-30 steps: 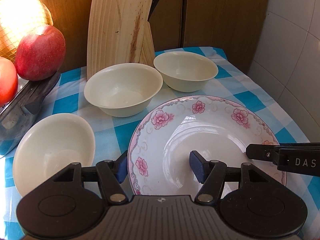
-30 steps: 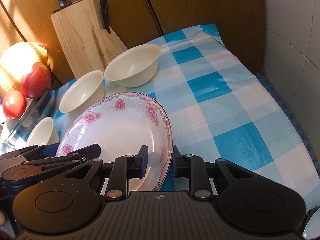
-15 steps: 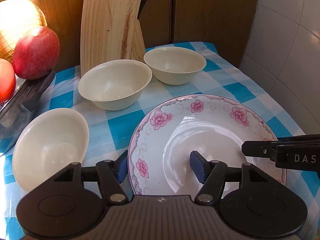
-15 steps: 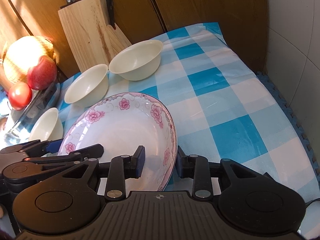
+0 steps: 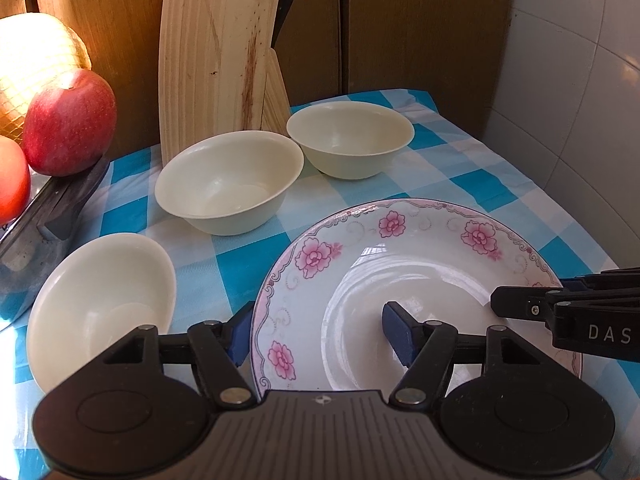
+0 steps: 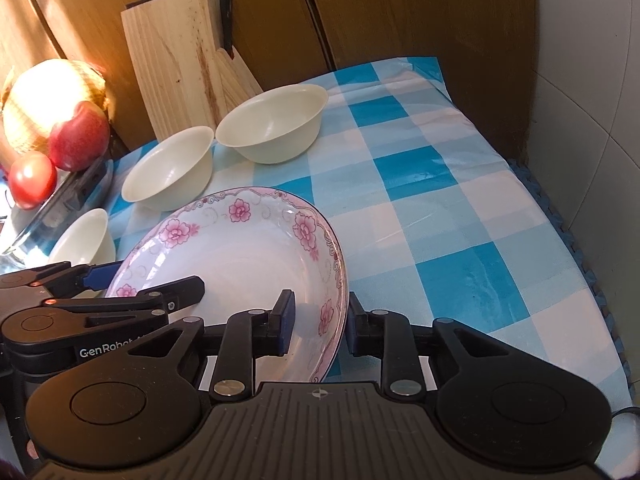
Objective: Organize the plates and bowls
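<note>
Both grippers, left (image 5: pixel 316 330) and right (image 6: pixel 318 322), jaws open astride plate (image 5: pixel 420 256) rim, near edge hidden, three bowls (image 5: pixel 228 186) behind.

Left black two-finger tongs (image 5: pixel 316 330) spread wide, blue-padded fingers (image 5: pixel 398 330) astride the near-left rim of the pink-flowered white porcelain plate (image 5: pixel 400 264), one outside, one over the well. Right black two-finger tongs (image 6: pixel 318 326) likewise parted, straddling the plate's right rim, neither pad plainly pressing. Both pairs level, side by side, pointing forward.
</note>
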Demonstrator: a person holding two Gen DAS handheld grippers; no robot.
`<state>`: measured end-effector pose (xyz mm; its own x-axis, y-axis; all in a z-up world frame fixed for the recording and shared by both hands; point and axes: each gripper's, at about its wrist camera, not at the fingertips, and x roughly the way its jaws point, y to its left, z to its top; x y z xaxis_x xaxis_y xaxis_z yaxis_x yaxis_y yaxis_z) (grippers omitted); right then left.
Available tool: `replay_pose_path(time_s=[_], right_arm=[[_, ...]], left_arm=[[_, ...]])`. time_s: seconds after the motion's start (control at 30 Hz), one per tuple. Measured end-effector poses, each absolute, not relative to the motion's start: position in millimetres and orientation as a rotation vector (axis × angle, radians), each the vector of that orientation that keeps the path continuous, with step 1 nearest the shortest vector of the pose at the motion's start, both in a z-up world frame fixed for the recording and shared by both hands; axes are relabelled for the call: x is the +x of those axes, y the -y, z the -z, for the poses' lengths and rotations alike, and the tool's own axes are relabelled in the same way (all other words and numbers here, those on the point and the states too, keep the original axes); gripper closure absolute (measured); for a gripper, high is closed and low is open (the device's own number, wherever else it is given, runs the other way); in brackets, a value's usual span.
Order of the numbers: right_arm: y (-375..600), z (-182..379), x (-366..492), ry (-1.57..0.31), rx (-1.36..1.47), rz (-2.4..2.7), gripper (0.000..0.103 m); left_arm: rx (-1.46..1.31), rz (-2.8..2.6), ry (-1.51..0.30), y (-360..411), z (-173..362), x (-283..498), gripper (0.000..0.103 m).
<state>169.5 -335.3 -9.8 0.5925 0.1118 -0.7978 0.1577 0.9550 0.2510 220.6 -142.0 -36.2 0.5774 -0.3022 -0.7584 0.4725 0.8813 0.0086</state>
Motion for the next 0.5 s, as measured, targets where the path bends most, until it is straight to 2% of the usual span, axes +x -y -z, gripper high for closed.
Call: replay_pose_path(time_s=[0.5], right_arm=[[338.1, 7.0, 164.7, -0.927, 0.341, 0.026, 0.072]], left_arm=[[0.215, 0.445, -0.824, 141.6, 28.3, 214.7, 0.044]])
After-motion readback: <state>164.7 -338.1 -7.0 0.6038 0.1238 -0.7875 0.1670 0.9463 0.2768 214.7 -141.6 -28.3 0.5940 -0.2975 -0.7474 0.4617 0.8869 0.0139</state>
